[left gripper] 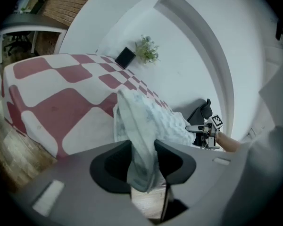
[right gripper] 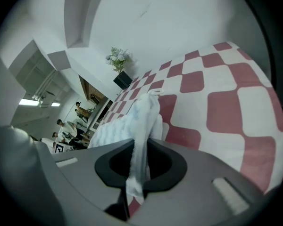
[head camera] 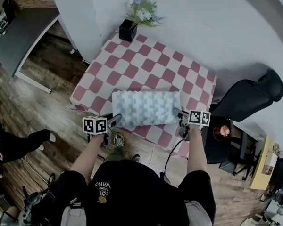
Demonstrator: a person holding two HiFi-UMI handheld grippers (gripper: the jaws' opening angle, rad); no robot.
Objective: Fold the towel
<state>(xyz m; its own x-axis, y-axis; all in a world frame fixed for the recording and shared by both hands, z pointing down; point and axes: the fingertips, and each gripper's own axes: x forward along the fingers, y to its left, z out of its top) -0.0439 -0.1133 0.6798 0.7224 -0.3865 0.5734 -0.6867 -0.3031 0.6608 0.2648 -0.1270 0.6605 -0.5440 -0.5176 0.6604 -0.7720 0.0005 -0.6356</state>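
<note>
A pale blue-white textured towel lies on the near part of a table with a red-and-white checked cloth. My left gripper is at the towel's near left corner and is shut on the cloth. In the left gripper view the towel hangs pinched between the jaws of the left gripper. My right gripper is at the near right corner. In the right gripper view a fold of towel is clamped in the right gripper, its end drooping below the jaws.
A black pot with flowers stands at the table's far left corner. A black chair sits to the right of the table, with a small stand beside it. A person's legs are on the wooden floor at left.
</note>
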